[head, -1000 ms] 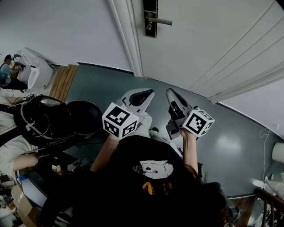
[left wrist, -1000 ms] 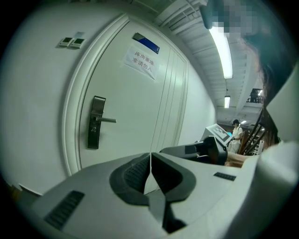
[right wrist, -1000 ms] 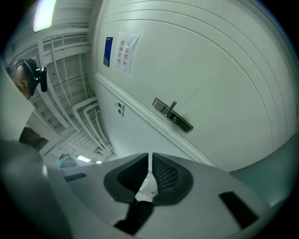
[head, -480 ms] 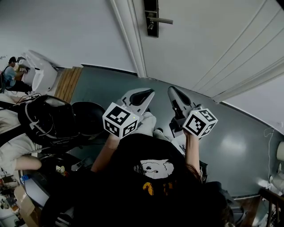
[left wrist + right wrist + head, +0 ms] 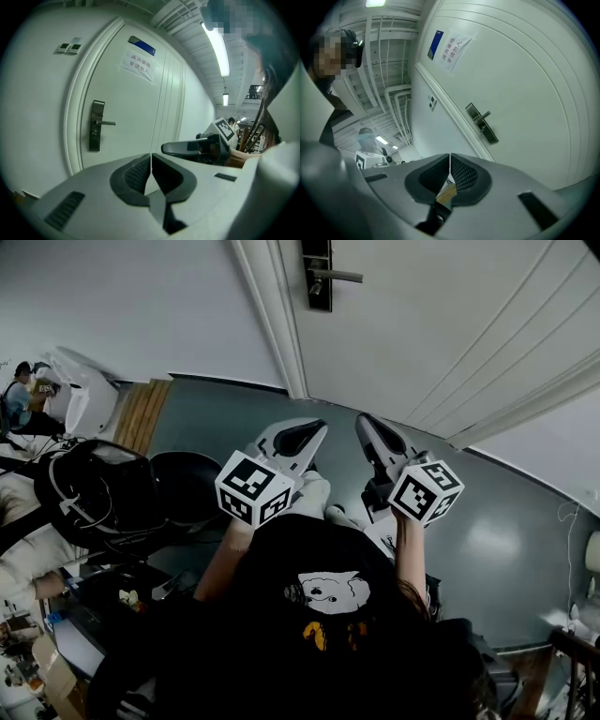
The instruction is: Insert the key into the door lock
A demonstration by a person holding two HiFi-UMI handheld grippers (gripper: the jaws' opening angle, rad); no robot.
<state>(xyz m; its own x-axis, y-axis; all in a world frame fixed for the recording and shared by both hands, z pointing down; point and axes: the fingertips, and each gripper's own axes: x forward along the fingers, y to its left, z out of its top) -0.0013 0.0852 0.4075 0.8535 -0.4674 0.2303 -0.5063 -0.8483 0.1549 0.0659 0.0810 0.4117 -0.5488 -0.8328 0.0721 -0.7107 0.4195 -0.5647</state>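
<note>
The door lock (image 5: 318, 275) is a dark plate with a silver handle on the white door (image 5: 441, 324), at the top of the head view. Both grippers hover over the grey floor, well short of the door. My left gripper (image 5: 302, 435) has its jaws pressed together with nothing between them, and its own view shows the lock (image 5: 97, 125) far ahead on the left. My right gripper (image 5: 376, 432) is shut on a small brass-coloured key (image 5: 446, 192), which shows only low between the pads. In the right gripper view the lock (image 5: 482, 123) is up and to the right.
A black bag (image 5: 92, 495) and a round black seat (image 5: 184, 486) stand on the floor to the left. A person (image 5: 17, 392) sits at the far left. A paper notice (image 5: 136, 63) hangs on the door, with wall switches (image 5: 68, 47) left of the frame.
Both grippers have crept slightly forward toward the door. Their jaws have stayed shut throughout.
</note>
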